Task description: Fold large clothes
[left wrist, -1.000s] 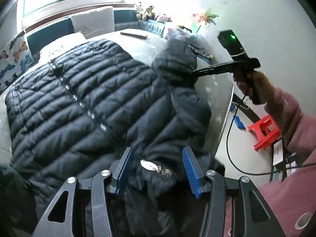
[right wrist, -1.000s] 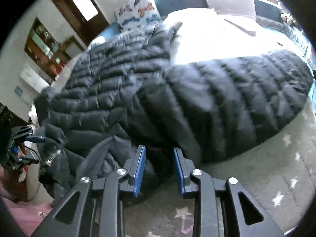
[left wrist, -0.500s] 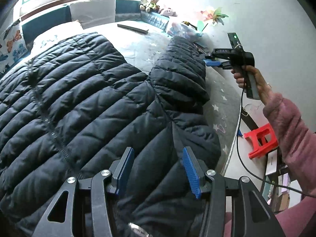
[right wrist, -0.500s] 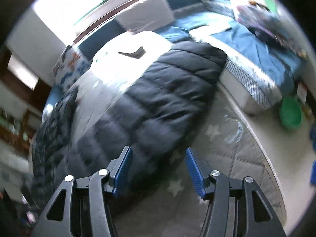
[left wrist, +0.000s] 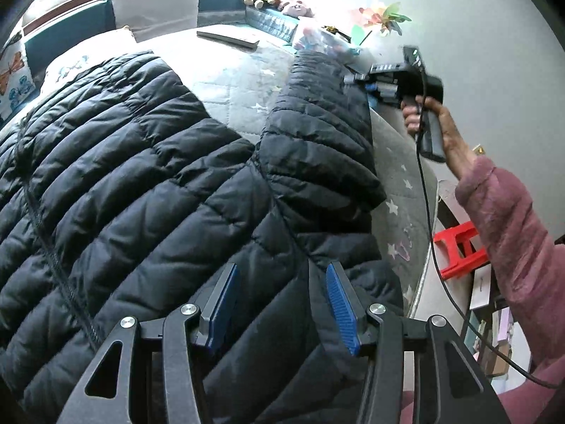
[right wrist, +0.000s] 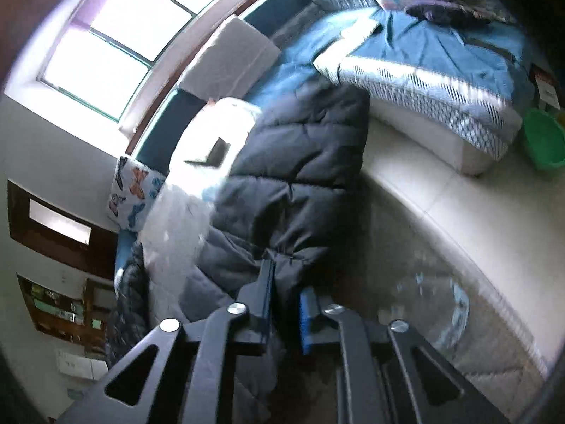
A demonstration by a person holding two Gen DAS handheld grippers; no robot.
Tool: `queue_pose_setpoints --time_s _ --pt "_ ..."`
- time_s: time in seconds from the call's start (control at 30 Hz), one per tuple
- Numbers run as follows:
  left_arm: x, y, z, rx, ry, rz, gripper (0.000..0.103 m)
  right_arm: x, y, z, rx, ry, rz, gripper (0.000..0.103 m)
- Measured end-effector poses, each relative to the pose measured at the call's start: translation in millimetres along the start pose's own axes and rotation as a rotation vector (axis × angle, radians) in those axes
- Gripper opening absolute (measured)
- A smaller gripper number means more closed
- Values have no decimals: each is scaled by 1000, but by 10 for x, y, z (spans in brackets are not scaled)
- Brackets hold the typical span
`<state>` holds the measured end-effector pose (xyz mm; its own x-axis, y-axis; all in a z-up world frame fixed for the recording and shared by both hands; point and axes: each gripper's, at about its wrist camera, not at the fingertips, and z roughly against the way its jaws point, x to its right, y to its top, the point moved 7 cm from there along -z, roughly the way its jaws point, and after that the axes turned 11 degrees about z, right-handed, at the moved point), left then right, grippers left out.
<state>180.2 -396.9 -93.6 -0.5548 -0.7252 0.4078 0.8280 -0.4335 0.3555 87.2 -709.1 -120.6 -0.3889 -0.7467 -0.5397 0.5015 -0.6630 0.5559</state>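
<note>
Black puffer jacket (left wrist: 148, 190) lay spread on the bed (left wrist: 243, 81). Right gripper (right wrist: 285, 304) was clamped on its sleeve (right wrist: 300, 162); left gripper (left wrist: 280, 304) hung released over the jacket.

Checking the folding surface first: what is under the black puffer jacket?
The black puffer jacket lies on a grey star-print mattress, visible beside its sleeve. Whatever lies directly beneath the jacket is covered.

My left tool (left wrist: 280, 309) has its jaws spread wide. My right tool (right wrist: 285, 309) is pinched nearly closed, arm outstretched.
</note>
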Motion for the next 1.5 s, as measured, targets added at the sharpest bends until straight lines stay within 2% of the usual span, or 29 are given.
queue_pose_setpoints --time_s 0.1,0.23,0.33,0.4,0.57,0.67,0.77,0.83,0.9,1.0,1.2,1.4,1.5 --pt "61 85 -6 16 -18 -12 55 -89 122 95 45 -5 51 12" --pt "121 206 -59 21 -54 6 55 91 -51 -167 -40 -71 32 12" --pt "156 317 -111 24 -72 8 55 147 -91 -174 -26 -44 -19 12" --pt "190 401 -155 25 -97 10 55 85 -22 -82 -7 -34 -5 12" --pt "279 567 -376 17 -159 27 54 -347 181 258 55 -10 90 11" --pt "274 607 -584 -4 -149 25 54 -649 272 455 92 5 158 11" --pt "203 598 -786 -42 -165 83 54 -1070 336 685 125 39 229 11" --pt "179 594 -783 -42 -178 103 54 -1362 335 800 142 59 284 11" --pt "156 582 -665 -29 -193 125 54 -1729 296 938 163 82 357 10" --pt "122 508 -253 37 -212 128 54 -2193 205 1091 184 119 451 10" --pt "-245 71 826 242 -115 128 55 -3177 -343 1376 198 204 679 10" --pt "-944 -679 1527 371 13 243 55 -4012 -1309 1346 109 256 940 10" --pt "-1288 -1142 1773 410 59 310 55 -4291 -1972 1111 -3 265 1076 10"
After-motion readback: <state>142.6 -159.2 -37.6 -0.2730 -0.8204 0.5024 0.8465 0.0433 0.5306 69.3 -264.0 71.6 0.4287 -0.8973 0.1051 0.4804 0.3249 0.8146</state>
